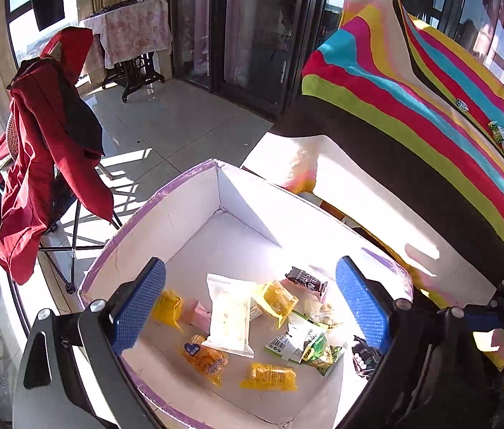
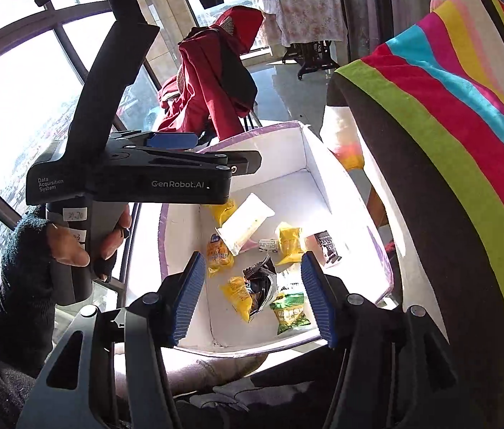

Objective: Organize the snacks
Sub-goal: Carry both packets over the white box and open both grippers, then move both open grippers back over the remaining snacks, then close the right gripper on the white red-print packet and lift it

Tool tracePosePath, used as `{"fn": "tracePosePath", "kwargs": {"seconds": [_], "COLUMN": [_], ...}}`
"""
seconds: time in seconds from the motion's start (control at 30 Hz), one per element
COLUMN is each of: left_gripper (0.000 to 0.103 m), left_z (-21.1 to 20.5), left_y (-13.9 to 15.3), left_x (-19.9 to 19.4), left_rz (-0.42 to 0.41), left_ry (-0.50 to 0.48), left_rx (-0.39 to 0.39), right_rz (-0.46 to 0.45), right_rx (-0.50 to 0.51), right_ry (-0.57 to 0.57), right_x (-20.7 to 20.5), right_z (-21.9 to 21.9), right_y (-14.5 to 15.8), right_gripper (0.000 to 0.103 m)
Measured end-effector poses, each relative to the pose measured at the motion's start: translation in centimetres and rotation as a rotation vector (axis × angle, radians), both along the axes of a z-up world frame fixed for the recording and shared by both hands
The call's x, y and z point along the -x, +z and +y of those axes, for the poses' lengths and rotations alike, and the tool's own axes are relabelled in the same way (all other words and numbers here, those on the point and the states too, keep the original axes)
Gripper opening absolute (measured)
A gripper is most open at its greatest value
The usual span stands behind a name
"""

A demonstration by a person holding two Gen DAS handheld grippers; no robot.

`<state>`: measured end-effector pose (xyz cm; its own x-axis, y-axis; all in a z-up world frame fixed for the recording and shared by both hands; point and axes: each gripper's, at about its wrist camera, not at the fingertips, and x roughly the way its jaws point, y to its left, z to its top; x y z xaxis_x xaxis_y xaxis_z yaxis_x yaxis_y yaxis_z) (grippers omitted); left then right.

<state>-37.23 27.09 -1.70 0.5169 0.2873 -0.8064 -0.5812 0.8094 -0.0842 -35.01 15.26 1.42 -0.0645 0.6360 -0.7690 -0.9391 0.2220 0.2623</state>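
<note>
Now both the left gripper [image 1: 252,304] and right gripper [image 2: 252,295] hover wide open and empty over the snack-filled white box [image 1: 187,211]; two packets [image 1: 502,139] on the striped cloth [image 1: 413,82] likely come next.

The white box [image 1: 194,214] looks like matt cardboard edged in purple tape, the snack packets [image 1: 268,375] inside are glossy crinkled plastic film, the gripper pads [image 1: 141,304] are blue ribbed rubber on matt black plastic, and the striped cloth [image 1: 413,89] at right is soft fabric.
</note>
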Motion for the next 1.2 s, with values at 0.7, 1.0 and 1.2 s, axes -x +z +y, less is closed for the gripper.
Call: {"fn": "tracePosePath", "kwargs": {"seconds": [0.7, 1.0, 1.2], "left_gripper": [0.101, 0.101, 0.101], "left_z": [-20.8, -21.2, -19.0], "left_y": [7.1, 3.7, 3.7], "left_x": [-32.4, -38.3, -37.6], "left_rz": [-0.101, -0.141, -0.223], "left_ry": [-0.53, -0.506, -0.457], "left_rx": [-0.042, 0.061, 0.192], "right_rz": [-0.134, -0.048, -0.079], "right_rx": [-0.104, -0.046, 0.071], "right_ry": [-1.092, -1.276, -1.368], "right_x": [-24.4, -35.8, -42.7], "right_z": [-29.3, -29.7, -25.6], "right_y": [4.3, 3.5, 2.2], "right_gripper": [0.085, 0.087, 0.087]}}
